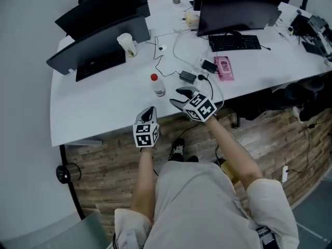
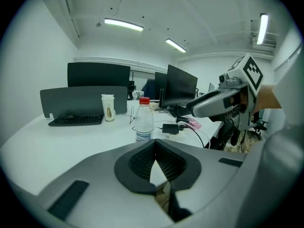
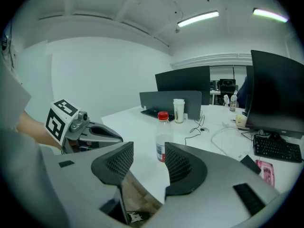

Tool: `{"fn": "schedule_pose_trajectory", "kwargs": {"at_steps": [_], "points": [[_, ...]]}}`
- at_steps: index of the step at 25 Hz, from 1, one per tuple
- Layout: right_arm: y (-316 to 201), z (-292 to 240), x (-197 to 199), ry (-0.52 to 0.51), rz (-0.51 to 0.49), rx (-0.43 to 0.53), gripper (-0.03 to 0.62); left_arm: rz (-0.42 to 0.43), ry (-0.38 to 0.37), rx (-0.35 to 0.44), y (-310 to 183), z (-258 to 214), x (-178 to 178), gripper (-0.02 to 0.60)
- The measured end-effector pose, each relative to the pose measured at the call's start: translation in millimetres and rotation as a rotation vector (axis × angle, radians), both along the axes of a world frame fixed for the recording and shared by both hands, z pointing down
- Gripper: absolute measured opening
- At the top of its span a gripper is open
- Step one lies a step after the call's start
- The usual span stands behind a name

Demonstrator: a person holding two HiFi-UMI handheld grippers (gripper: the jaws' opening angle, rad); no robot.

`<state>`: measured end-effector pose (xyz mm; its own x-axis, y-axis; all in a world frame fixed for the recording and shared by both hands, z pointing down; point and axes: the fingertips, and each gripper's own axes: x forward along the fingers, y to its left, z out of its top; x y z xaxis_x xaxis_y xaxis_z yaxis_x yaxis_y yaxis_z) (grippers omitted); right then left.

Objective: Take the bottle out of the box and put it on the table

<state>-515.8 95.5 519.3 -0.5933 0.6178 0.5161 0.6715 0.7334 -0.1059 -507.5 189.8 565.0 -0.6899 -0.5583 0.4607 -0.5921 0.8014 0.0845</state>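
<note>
A clear plastic bottle with a red cap stands upright on the white table, near its front edge. Nothing is holding it. My right gripper hovers just to its right at the table edge, jaws open and empty. In the right gripper view the bottle shows beyond the gap of the right gripper. My left gripper is in front of the table edge, below the bottle, its jaws shut on nothing. The left gripper view has the bottle ahead of the left gripper. No box is in view.
Behind the bottle are a black power adapter with white cables, a pink object, a pale cup, two keyboards and several dark monitors. The table's curved front edge runs above a wooden floor.
</note>
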Motion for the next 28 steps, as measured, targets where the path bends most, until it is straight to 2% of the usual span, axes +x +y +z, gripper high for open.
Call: {"fn": "schedule_pose_trajectory", "kwargs": {"at_steps": [9,15,21,28], "points": [[-7.7,9.6,55.5,-0.029,0.077,-0.043,0.225,-0.088,-0.030,0.041,5.0,-20.6,52.5,0.014],[-8.9,4.3,86.9,-0.075,0.181,-0.122,0.212,-0.160,-0.020,0.125,11.3,-23.0,92.2,0.015],[-8.8,9.7,118.4,-0.110,0.260,-0.187,0.172,-0.170,-0.062,0.062,17.0,-23.3,118.4,0.015],[-0.1,16.6,139.1,-0.127,0.270,-0.194,0.097,-0.195,-0.122,0.073,36.4,-28.7,137.4,0.015]]}}
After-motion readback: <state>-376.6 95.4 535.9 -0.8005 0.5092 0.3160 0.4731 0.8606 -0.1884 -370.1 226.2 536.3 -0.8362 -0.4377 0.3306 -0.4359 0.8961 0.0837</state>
